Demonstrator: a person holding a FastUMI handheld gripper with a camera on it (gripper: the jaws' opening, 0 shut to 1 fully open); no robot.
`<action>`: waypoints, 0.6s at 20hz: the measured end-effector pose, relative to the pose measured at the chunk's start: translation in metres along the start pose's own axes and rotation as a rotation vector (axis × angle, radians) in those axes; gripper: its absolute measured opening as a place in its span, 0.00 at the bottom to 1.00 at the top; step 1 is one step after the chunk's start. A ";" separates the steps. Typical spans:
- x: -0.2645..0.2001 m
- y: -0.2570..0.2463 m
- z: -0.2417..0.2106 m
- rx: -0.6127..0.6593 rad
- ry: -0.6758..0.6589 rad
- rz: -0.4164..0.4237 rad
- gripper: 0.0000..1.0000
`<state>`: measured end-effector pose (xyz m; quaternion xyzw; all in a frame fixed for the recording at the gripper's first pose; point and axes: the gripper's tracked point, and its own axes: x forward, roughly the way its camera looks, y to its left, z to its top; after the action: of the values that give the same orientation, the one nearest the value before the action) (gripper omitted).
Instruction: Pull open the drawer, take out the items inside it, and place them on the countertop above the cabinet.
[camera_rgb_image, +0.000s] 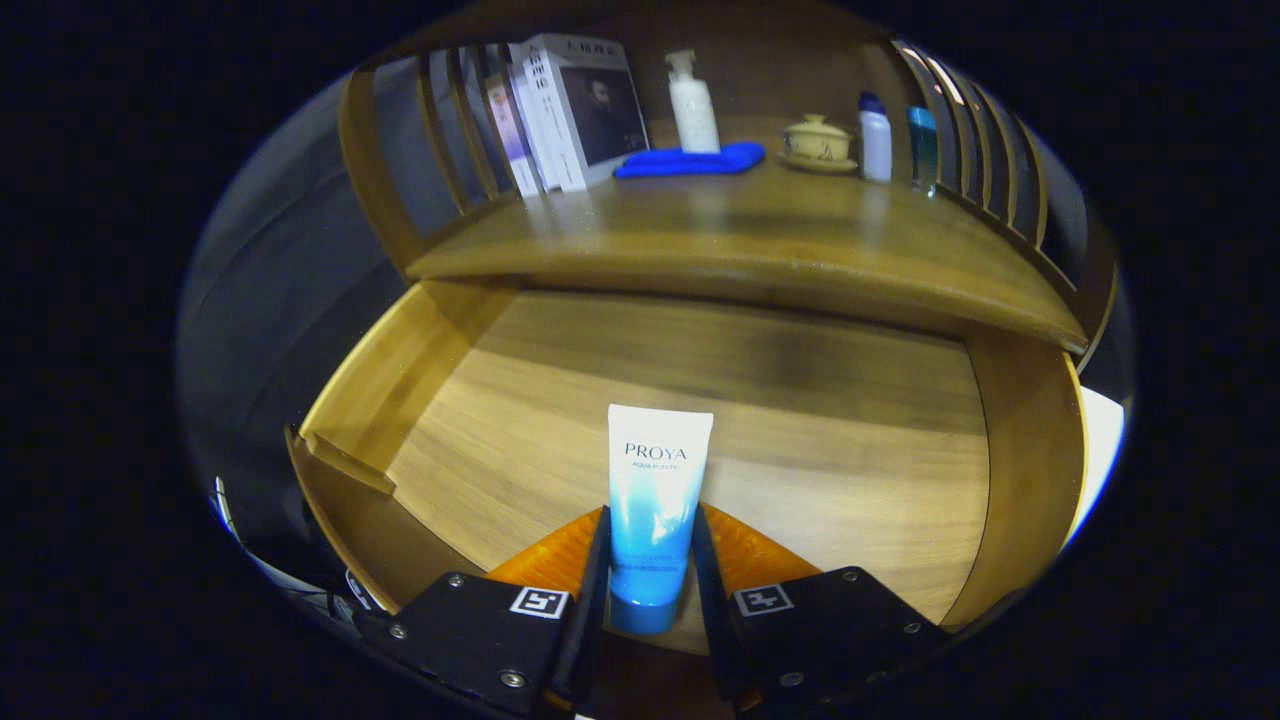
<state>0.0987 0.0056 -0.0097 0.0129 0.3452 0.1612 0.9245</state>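
Observation:
A white-and-blue cosmetic tube (655, 500) stands between my two fingers, cap end toward me and flat end pointing away. My gripper (650, 560) is shut on the tube, both fingers pressing its lower blue part. Below and beyond it lies the pulled-out wooden drawer (800, 440), its light wood bottom bare around the tube. Above the drawer runs the cabinet's wooden countertop (720, 230).
On the countertop stand several books (570, 110) at the back left, a white pump bottle (693, 105) on a blue cloth (690, 160), a lidded tea bowl (818, 140), and two small bottles (897, 140) at the right. Slatted wooden rails (980, 140) flank both sides.

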 end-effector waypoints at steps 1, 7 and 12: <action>-0.003 0.004 0.011 -0.006 -0.046 0.009 0.46; -0.021 0.002 0.075 -0.049 -0.211 -0.016 0.45; -0.019 -0.006 0.117 0.035 -0.268 -0.043 0.46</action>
<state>0.1625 0.0046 0.0904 0.0429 0.2214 0.1322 0.9652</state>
